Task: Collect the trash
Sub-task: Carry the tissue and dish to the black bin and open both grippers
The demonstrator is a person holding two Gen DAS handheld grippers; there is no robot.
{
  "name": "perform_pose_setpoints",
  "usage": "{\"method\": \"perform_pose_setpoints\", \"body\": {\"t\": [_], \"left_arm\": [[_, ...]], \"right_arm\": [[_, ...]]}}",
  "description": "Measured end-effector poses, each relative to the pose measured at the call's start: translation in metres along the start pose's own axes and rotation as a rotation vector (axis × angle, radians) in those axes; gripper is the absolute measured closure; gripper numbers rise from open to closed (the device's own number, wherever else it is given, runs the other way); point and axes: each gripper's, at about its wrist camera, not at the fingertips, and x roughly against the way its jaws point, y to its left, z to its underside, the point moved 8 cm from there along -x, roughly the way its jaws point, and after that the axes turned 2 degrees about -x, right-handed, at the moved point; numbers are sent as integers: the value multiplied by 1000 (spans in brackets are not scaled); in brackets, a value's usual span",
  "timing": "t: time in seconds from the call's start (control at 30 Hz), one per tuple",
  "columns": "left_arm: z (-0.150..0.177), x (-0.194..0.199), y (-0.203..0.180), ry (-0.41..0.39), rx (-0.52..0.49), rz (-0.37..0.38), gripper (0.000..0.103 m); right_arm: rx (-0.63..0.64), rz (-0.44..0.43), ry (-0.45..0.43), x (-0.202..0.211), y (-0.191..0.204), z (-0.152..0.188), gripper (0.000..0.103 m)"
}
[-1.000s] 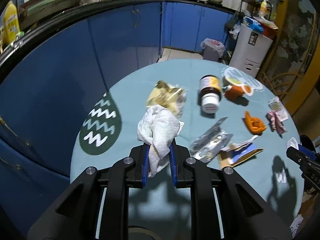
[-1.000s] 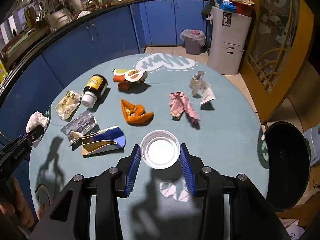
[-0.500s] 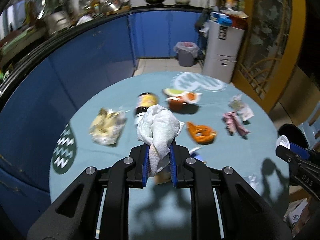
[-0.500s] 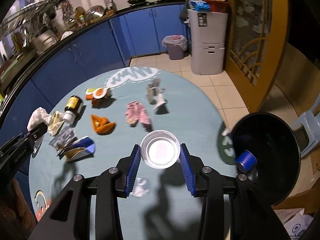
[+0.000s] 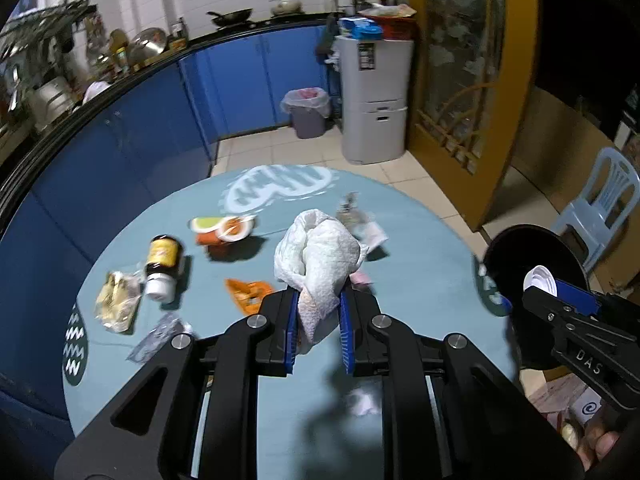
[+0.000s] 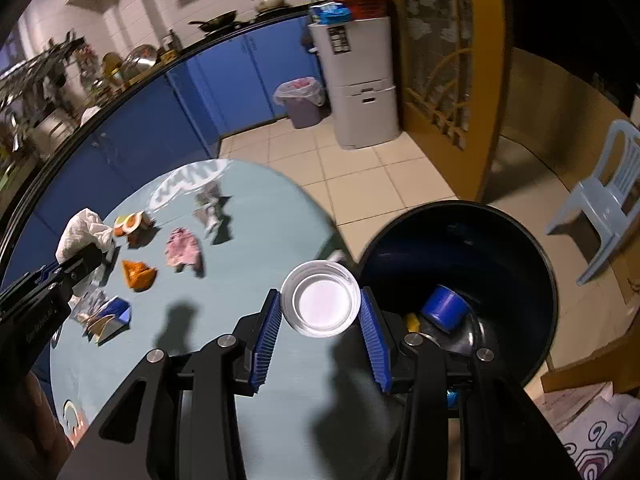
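My left gripper (image 5: 319, 312) is shut on a crumpled white paper towel (image 5: 320, 252) and holds it above the round teal table (image 5: 420, 280). My right gripper (image 6: 320, 312) is shut on a clear plastic cup (image 6: 321, 298) at the table's right edge, beside the rim of the black trash bin (image 6: 500, 264). The bin (image 5: 516, 248) holds a blue cup (image 6: 444, 307). On the table lie a brown bottle (image 5: 162, 264), an orange wrapper (image 5: 248, 294), a pink wrapper (image 6: 182, 248), a yellow bag (image 5: 116, 296) and an orange cup (image 5: 224, 232).
A blue-and-white carton (image 6: 110, 318) and a foil wrapper (image 5: 160, 334) lie near the table's left front. A small white scrap (image 5: 364, 398) lies near the front edge. A pale blue plastic chair (image 6: 600, 196) stands beyond the bin. Blue cabinets (image 5: 240, 80) line the far wall.
Both grippers have swung to the right with their loads. The right gripper with the cup has come from over the table middle to its right edge, next to the bin's rim.
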Motion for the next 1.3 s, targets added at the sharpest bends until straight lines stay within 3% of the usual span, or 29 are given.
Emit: {"method": "perform_pose_setpoints", "body": {"t": [0.73,0.93,1.03,1.1,1.13,1.3], "left_arm": [[-45,-23,-151,-15,-202,128,85],[-55,-31,-185,8,-213,187,81],[-58,-37,-196,23,-217,190,66],[-59,-38,-200,27,-206,197,11],[-61,-36,-199,7,-190,202,5],[-63,-38,-198,-9,-203,164,5]], "right_arm": [[-153,53,-21,3,-102,-11,64],[-174,70,-23,3,-122,-16,64],[-191,75,-10,1,-127,-15,64],[-205,77,-3,-1,-132,-14,64],[-207,78,-2,-1,-134,-14,64],[-210,76,8,-6,-136,-15,64]]}}
